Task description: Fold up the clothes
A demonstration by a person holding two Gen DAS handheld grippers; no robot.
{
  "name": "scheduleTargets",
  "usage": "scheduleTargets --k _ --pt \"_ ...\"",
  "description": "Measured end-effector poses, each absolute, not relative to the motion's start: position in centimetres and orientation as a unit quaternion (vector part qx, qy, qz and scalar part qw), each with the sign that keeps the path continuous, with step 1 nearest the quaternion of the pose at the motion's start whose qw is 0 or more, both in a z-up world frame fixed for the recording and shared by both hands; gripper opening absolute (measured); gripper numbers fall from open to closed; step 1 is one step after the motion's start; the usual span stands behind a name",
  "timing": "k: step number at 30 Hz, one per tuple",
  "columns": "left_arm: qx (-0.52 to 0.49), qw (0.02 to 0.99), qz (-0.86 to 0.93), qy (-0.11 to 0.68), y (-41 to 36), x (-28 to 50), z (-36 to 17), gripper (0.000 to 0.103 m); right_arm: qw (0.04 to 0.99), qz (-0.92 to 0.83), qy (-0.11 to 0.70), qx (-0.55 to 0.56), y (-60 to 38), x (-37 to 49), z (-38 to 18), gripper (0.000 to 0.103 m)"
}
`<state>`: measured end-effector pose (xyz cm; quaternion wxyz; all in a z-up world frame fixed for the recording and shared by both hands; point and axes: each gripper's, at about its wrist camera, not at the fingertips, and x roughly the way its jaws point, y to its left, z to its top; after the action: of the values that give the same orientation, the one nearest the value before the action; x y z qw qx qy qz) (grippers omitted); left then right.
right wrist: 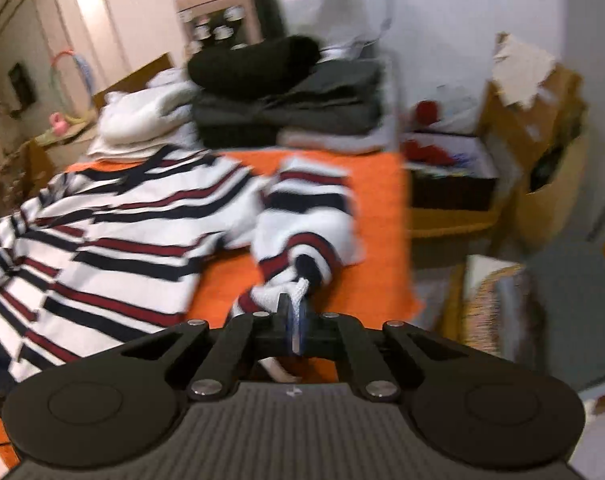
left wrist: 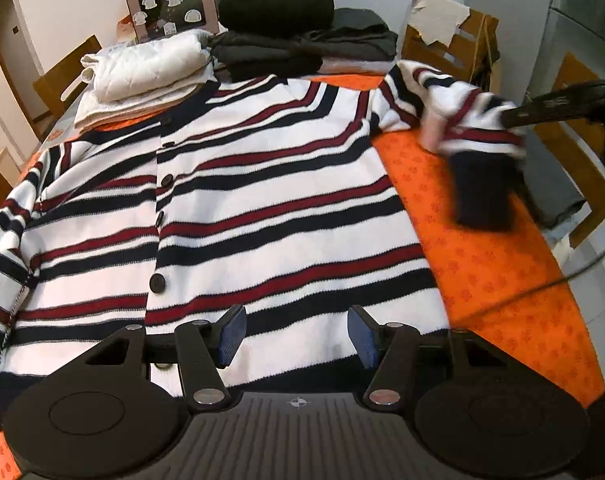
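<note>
Blue pads of the right gripper [right wrist: 296, 322] are pressed together on a pinch of knit near the cuff of the sleeve [right wrist: 302, 236], which hangs lifted off the orange cloth [right wrist: 378, 200] with its dark cuff [left wrist: 484, 192] dangling, blurred. The left gripper [left wrist: 296, 336] hovers with jaws about halfway apart, nothing between them, over the hem of the striped cardigan [left wrist: 262, 200], which lies spread flat, buttoned front up, across the cloth. Beyond the collar sit folded piles: white quilted items [left wrist: 142, 72] beside dark folded clothes [left wrist: 302, 40], touching the cardigan's top edge. A broad strip of bare orange lies between the cardigan's body and the table's right edge. Off that edge stands a cardboard box [right wrist: 454, 176] holding red things too blurred to name, near wooden chairs [left wrist: 450, 48].
</note>
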<state>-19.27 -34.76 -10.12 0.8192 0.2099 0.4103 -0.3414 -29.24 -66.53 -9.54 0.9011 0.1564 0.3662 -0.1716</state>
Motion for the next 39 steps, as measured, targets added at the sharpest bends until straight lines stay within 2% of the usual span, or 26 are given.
scheduleTargets --k 7,13,17,18,19,25,32,39 --pt "0.199 0.823 -0.344 0.405 -34.0 -19.1 -8.8 0.059 0.873 -0.275 0.395 0.078 -72.5 -34.3 -7.8 0.004" --pt "0.198 0.825 -0.338 0.406 -33.2 -19.3 -8.6 0.059 0.853 -0.307 0.411 0.099 -76.9 -35.1 -9.8 0.004" --pt "0.196 0.830 -0.320 0.413 -31.9 -19.5 -8.6 0.059 0.850 -0.309 0.415 0.100 -77.3 -34.0 -10.9 0.016" --pt "0.196 0.831 -0.313 0.416 -31.4 -19.5 -8.6 0.059 0.852 -0.306 0.413 0.099 -77.0 -33.8 -10.7 0.024" --pt "0.196 0.832 -0.308 0.418 -30.8 -19.5 -8.7 0.059 0.854 -0.303 0.412 0.097 -76.5 -33.5 -10.6 0.028" --pt "0.210 0.834 -0.282 0.425 -26.9 -19.0 -9.6 0.059 0.876 -0.242 0.407 0.092 -71.2 -32.7 -9.3 0.028" --pt "0.222 0.824 -0.284 0.436 -22.6 -17.6 -12.0 0.058 0.887 -0.155 0.404 0.159 -62.3 -32.9 -9.6 0.028" --pt "0.195 0.811 -0.333 0.440 -20.7 -17.0 -12.8 0.047 0.872 -0.090 0.437 0.202 -51.7 -32.9 -13.0 0.028"
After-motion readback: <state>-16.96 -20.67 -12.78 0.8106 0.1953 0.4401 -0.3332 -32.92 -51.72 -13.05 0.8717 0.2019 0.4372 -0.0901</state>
